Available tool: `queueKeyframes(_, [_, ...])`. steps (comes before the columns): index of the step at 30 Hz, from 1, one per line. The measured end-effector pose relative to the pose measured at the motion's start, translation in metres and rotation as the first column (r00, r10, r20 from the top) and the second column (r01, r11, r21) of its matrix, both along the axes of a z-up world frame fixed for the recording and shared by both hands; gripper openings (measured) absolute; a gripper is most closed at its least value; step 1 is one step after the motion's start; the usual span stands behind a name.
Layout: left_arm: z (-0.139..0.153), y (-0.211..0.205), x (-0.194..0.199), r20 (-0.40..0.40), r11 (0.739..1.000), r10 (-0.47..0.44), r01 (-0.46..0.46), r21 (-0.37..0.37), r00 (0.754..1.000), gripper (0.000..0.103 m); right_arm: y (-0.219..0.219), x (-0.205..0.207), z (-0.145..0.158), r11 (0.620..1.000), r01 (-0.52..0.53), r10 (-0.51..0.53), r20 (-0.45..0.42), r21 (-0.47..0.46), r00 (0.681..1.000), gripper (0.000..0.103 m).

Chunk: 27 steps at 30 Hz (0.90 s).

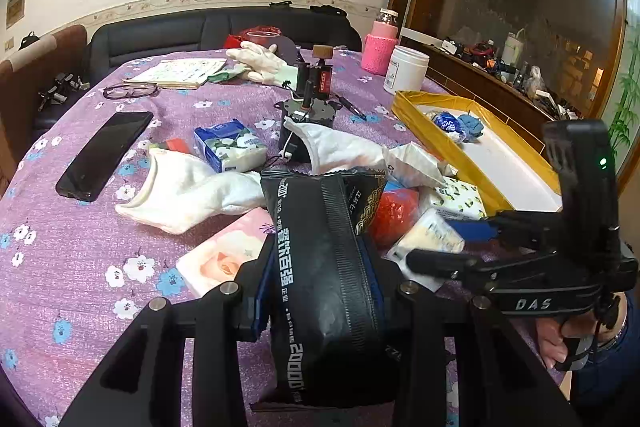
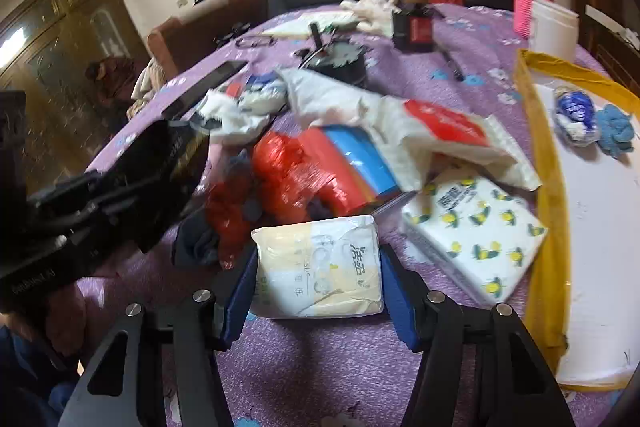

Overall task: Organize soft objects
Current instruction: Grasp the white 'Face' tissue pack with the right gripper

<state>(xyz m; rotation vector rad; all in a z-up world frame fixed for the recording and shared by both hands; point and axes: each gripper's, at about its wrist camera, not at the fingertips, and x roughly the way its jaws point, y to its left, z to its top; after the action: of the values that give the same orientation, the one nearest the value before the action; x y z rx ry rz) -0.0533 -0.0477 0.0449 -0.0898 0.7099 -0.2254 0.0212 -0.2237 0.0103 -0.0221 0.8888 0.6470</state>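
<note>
The left gripper was clamped on a black foil packet, lifted above the purple floral tablecloth. The right gripper had its blue pads against both sides of a pale yellow tissue pack lying on the cloth. Just beside it lay a lemon-print tissue pack, then the yellow-rimmed tray.

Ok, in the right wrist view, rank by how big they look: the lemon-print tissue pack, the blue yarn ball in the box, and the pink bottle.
1. lemon-print tissue pack, clearly largest, though nearest the camera.
2. and 3. pink bottle and blue yarn ball look alike; the bottle is farther and partly hidden, so unranked.
</note>
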Motion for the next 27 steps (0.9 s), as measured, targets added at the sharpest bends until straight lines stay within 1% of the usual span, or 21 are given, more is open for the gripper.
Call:
queueKeyframes(2, [0.0,0.002,0.0,0.004,1.0,0.007,-0.007,-0.008,1.0,0.037,-0.006,0.0,0.001,0.999,-0.003,0.004,-0.01,0.045,1.0,0.063])
queueKeyframes(6, [-0.002,0.002,0.003,-0.011,1.0,0.01,-0.01,-0.008,1.0,0.037,-0.011,0.004,-0.001,0.996,0.004,-0.001,-0.036,0.085,0.999,0.063])
queueKeyframes(10, [-0.003,-0.002,0.002,-0.004,1.0,0.02,-0.02,0.022,1.0,0.037,-0.01,0.004,0.0,0.997,0.006,-0.004,-0.029,0.079,1.0,0.063])
queueKeyframes(14, [-0.002,-0.008,-0.001,0.021,0.998,0.024,-0.026,0.06,0.999,0.037,-0.011,0.001,0.003,0.997,0.02,-0.019,-0.013,0.074,1.0,0.063])
queueKeyframes(20, [-0.001,-0.007,-0.004,0.038,0.996,0.043,-0.046,0.073,0.998,0.037,-0.013,-0.007,0.008,0.997,0.042,-0.044,0.031,0.064,0.999,0.063])
queueKeyframes(24, [0.0,-0.006,-0.006,0.049,0.993,0.073,-0.077,0.087,0.996,0.037,-0.017,-0.009,0.011,0.995,0.064,-0.067,0.04,0.071,0.997,0.063])
queueKeyframes(27, [0.001,-0.008,-0.007,0.062,0.99,0.086,-0.092,0.106,0.994,0.037,-0.018,-0.014,0.012,0.995,0.063,-0.066,0.043,0.076,0.997,0.063])
